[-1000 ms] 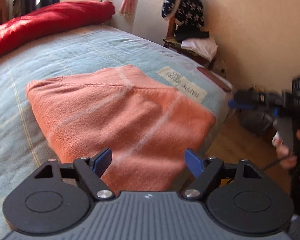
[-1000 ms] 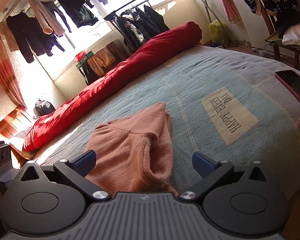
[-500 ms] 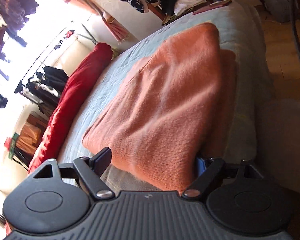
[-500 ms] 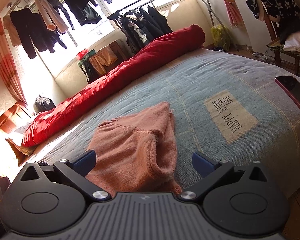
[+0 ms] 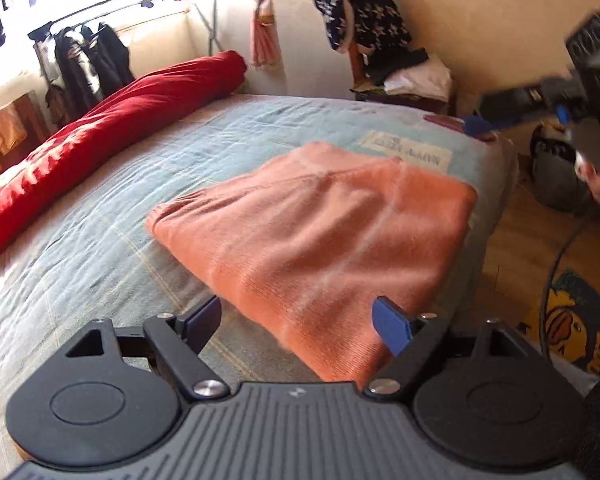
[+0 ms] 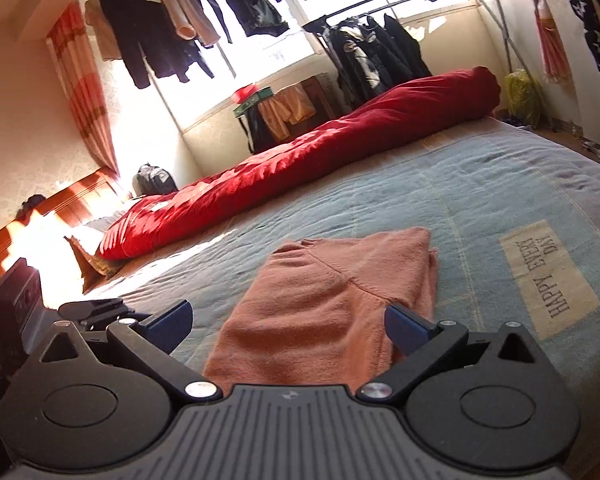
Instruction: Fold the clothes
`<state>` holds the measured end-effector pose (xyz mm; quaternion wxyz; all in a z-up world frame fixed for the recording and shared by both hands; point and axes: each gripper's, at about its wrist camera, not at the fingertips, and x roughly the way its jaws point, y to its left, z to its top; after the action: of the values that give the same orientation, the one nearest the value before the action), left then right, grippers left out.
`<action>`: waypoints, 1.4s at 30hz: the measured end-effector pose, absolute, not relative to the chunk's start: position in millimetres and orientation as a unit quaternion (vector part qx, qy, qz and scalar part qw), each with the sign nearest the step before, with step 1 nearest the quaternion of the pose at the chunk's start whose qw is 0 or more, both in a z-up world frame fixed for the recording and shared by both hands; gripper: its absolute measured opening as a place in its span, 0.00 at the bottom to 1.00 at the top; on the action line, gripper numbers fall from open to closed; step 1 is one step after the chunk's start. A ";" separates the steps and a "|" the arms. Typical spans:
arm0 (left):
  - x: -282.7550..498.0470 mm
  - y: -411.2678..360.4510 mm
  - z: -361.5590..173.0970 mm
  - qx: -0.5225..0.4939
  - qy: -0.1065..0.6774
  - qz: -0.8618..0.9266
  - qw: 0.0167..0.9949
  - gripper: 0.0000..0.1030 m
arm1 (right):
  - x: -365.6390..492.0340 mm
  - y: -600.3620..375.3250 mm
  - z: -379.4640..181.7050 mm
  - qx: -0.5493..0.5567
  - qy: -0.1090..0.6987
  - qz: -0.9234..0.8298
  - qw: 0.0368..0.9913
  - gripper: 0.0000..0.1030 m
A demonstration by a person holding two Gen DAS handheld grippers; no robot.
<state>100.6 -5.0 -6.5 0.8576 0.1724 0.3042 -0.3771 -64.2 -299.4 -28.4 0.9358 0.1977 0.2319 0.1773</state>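
Bed (image 5: 148,184), wide, under a pale blue woven cover: it carried everything. Risk: the near right corner dropped straight to the wooden floor, so a hard tug toward that edge could have dragged the garment off.

Bolster (image 6: 308,168), long, red, rolled: it lay along the far left side of the bed, well apart from the work.

Sweater (image 5: 324,232), salmon-orange knit, folded into a flat packet: it sat on the cover near the right corner, just beside the printed cloth patch (image 6: 548,276). Risk: the soft layers were only stacked, and one edge bulged at the right in the right wrist view; a one-sided pinch could have sprung the fold open.

Left claw (image 5: 304,320), black with blue pads: jaws stood wide, gripping nothing, the sweater's near corner below and between them. Risk: closing there would have caught only the top layer.

Right claw (image 6: 288,324), same make: jaws spread, empty, above the sweater's near edge.

Change against the earlier frames: the sweater lay flatter and squarer in the right wrist view, its rumpled hump gone; the left view swung away and returned.
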 end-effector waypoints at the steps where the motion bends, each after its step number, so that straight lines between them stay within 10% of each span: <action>1: 110.7 -3.7 -1.4 0.150 0.308 -0.372 0.863 0.81 | -59.2 -293.1 -29.5 0.190 0.234 0.191 0.934 1.00; 10: 157.3 -62.6 -22.3 0.109 0.335 -0.395 0.848 0.84 | -25.0 -282.3 -88.4 0.156 0.334 0.146 0.918 1.00; 42: 219.1 -81.2 -41.7 -0.024 0.447 -0.363 0.817 0.93 | 21.7 -287.5 -91.6 0.137 0.298 0.129 0.936 1.00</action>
<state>219.1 -81.2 -41.6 0.8174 -0.0244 0.4466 -0.3632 21.7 -287.5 -91.6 0.9360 0.1365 0.2976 0.1292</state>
